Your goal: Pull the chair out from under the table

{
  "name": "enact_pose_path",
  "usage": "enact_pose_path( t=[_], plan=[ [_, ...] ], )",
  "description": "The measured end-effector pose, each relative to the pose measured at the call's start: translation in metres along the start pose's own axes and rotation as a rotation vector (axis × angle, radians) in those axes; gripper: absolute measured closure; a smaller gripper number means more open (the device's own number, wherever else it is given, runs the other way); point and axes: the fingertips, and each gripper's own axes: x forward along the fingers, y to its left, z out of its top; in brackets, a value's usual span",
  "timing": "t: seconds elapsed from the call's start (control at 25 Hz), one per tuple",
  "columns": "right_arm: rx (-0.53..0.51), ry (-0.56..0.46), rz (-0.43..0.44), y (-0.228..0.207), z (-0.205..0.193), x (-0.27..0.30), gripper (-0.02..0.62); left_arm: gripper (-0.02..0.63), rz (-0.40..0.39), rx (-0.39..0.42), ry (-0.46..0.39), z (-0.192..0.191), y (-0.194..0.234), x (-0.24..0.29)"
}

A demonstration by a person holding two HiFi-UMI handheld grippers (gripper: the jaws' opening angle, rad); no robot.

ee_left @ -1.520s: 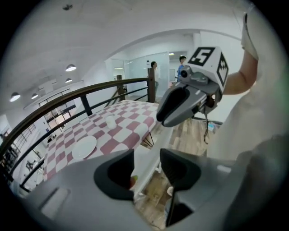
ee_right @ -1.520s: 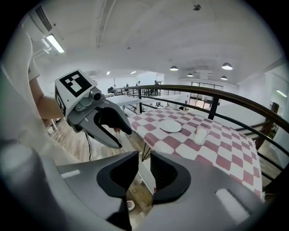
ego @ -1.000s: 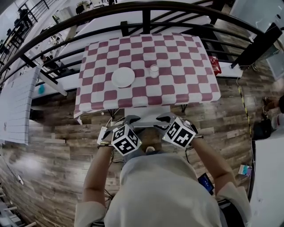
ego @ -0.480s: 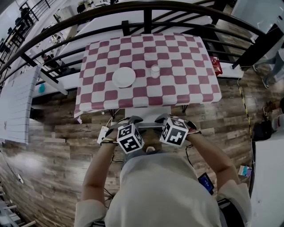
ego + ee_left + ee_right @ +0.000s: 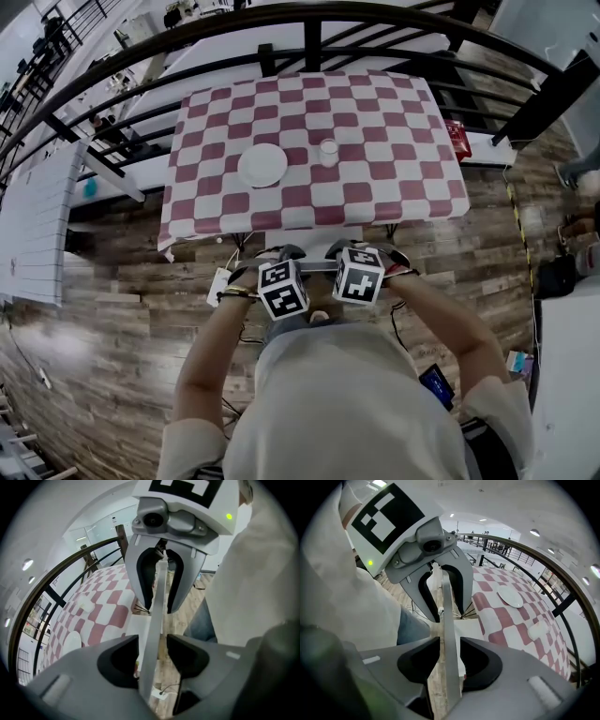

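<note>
chair point(image 5: 314, 245): pushed under the table's point(image 5: 394, 187) near edge | change: both grippers lower and closer together than a second ago | hidden: seat mostly under the checked cloth point(image 5: 281, 197) | left gripper point(image 5: 152, 654): jaws apart, just closing slightly, astride the top rail point(image 5: 154, 616) | right gripper point(image 5: 450, 660): jaws apart, just opened, astride the same rail

Weathered plank floor point(image 5: 112, 281), curved black railing point(image 5: 309, 19) beyond

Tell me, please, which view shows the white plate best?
The head view: the plate lies whole, seen from above, on the tablecloth. The right gripper view shows it small and foreshortened; the left gripper view, blurred and partly hidden.
</note>
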Motion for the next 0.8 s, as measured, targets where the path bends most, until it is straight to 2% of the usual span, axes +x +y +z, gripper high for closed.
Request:
enact_pose_path(
  t=[0.44,0.8],
  plan=[
    [-0.048,0.065,0.059,0.004,-0.004,0.023,0.462,0.418,-0.053,0.044,0.055,-0.007,-0.005,0.019],
    [-0.050,0.094,0.074,0.005,-0.011,0.040,0.468,0.425,-0.084,0.043,0.068,-0.011,-0.006,0.030]
  ],
)
